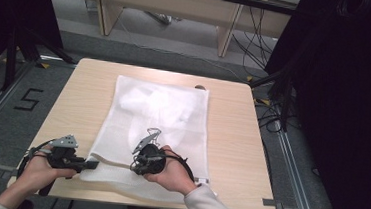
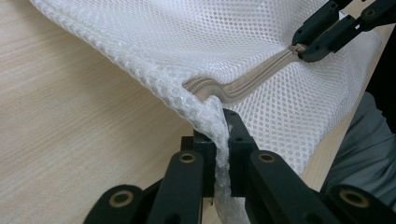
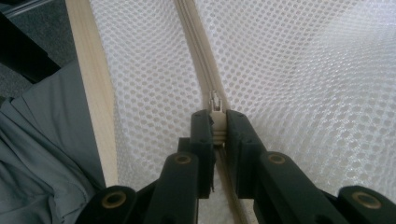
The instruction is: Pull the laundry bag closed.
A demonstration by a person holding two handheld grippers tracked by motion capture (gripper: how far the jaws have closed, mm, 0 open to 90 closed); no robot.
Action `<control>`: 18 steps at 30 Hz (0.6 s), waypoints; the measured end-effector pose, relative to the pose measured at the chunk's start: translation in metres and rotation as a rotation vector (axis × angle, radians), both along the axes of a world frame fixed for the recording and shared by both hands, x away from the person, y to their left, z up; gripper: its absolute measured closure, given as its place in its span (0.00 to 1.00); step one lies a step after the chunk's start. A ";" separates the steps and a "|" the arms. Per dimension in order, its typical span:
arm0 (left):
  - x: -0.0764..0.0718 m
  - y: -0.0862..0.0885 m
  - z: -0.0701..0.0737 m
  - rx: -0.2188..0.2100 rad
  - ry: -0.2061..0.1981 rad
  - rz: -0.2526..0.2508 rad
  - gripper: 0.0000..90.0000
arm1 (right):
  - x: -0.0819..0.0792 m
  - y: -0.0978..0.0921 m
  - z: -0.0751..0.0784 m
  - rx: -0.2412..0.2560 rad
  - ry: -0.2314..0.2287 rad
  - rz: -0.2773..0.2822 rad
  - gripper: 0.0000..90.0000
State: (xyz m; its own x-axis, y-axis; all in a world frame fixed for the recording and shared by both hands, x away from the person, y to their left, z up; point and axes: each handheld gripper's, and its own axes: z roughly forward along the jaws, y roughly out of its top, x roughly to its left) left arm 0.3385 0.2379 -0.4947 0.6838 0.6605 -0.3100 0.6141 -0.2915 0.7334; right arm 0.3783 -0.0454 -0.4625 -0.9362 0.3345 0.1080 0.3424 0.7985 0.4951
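On the light wooden table (image 1: 231,138), the white mesh zip bag (image 1: 158,112) lies flat with its beige zipper (image 2: 252,81) running along its near edge, the left gripper (image 2: 222,140) clamped on the bag's corner at one end and the right gripper (image 3: 218,126) pinching the small metal zipper pull (image 3: 215,103) farther along that line, to the right.

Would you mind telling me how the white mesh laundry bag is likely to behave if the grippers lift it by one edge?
The mesh bag would probably sag and drape: its corner already bunches limply between the left gripper jaws. It looks light, being thin open netting. The zipper, whose pull the right gripper pinches, seems the only firmer line.
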 end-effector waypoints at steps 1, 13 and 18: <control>0.000 0.000 0.000 0.004 0.002 -0.001 0.95 | 0.000 -0.001 0.000 -0.005 0.000 -0.002 0.92; 0.001 0.001 0.000 0.011 0.014 -0.003 0.95 | 0.000 -0.007 0.001 -0.011 -0.005 -0.017 0.92; 0.001 0.001 0.000 0.006 0.012 0.002 0.95 | 0.001 -0.009 0.003 0.001 0.005 -0.020 0.92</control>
State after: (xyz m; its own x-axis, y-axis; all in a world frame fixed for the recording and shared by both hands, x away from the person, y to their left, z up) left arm 0.3393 0.2384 -0.4946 0.6790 0.6634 -0.3145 0.6233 -0.2946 0.7244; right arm 0.3790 -0.0542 -0.4592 -0.9286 0.3533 0.1133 0.3612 0.7911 0.4937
